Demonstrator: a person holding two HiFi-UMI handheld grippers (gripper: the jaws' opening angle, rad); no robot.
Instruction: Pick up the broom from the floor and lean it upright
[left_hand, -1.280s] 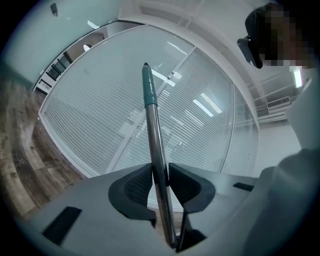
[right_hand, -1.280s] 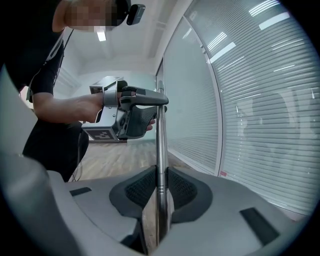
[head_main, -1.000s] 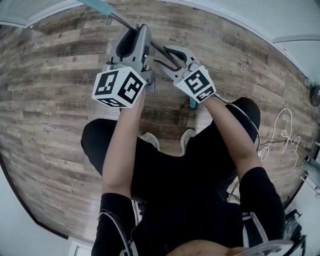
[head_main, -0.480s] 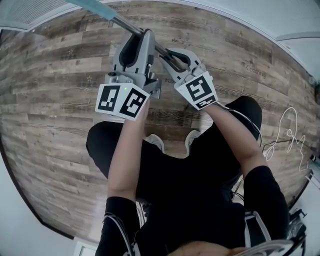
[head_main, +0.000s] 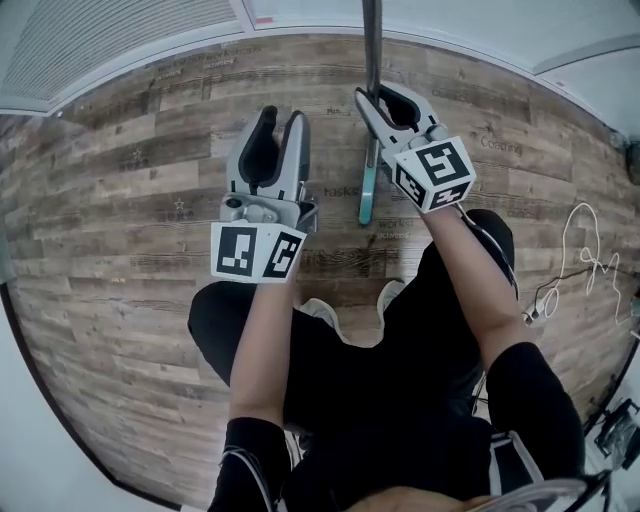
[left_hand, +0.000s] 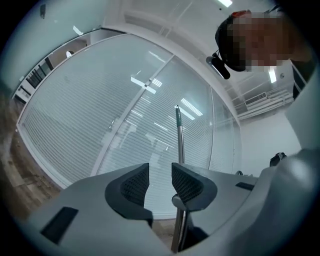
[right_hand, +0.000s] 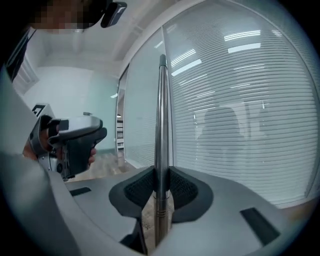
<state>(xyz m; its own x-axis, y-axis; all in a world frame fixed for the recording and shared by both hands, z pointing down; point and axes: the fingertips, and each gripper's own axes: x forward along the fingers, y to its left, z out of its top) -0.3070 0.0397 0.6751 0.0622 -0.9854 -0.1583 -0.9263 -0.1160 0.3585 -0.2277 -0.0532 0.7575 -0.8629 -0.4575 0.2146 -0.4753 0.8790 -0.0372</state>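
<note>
The broom stands almost upright: its metal pole (head_main: 372, 40) rises toward the glass wall and its teal lower part (head_main: 367, 190) reaches down to the wood floor. My right gripper (head_main: 377, 100) is shut on the pole (right_hand: 161, 120), which is pinched between the two ribbed pads (right_hand: 138, 190). My left gripper (head_main: 281, 125) hangs to the left of the pole, apart from it. Its jaws are opening and nothing is between them (left_hand: 160, 181). In the left gripper view the pole (left_hand: 179, 142) passes behind the right-hand jaw, outside the gap.
A glass wall with white blinds (head_main: 120, 40) runs along the far edge of the wood floor (head_main: 120, 200). A white cable (head_main: 580, 260) lies on the floor at the right. The person's legs and shoes (head_main: 320, 310) are just below the grippers.
The pole has swung from a slant to nearly upright, carried up and right by the right gripper, which closed on it. The left gripper has let go and its jaws have spread.
</note>
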